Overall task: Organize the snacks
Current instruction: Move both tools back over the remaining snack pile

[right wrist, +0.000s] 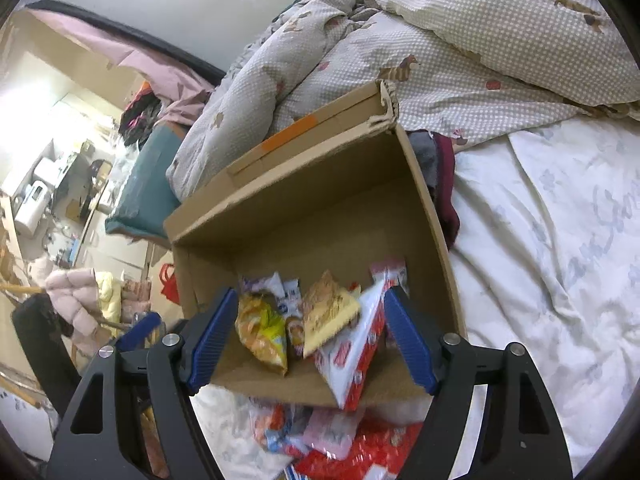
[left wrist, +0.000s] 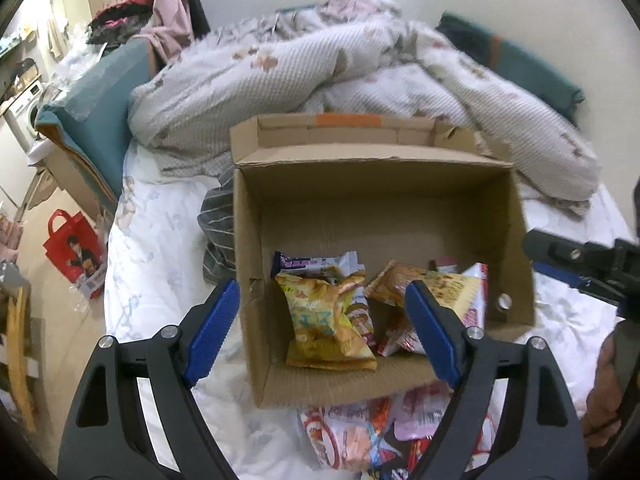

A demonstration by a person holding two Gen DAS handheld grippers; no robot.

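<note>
A corrugated cardboard box (left wrist: 376, 208) sits open on a bed, its flaps folded back and a strip of orange tape (left wrist: 349, 121) across the rear flap. At the near end of its ribbed floor lie several crinkly foil snack packets: a puffy yellow bag (left wrist: 328, 320) in front of a white and purple wrapper (left wrist: 312, 265), a tan flat packet (left wrist: 424, 284), and a glossy red and white packet (right wrist: 356, 356) leaning against the near wall (blurred in the right wrist view). More shiny wrappers form a loose pile (left wrist: 368, 436) on the white floral sheet (left wrist: 160, 248) just in front of the box. The left gripper (left wrist: 326, 332) hangs over the near edge of the box, its ridged blue pads (left wrist: 212, 332) spread wide with nothing between them. The right gripper (right wrist: 308, 344) is likewise splayed apart and empty above the packets. A quilted, waffle-textured duvet (left wrist: 280, 76) is bunched behind the box, and a red paper bag (left wrist: 74, 250) stands on the floor.
</note>
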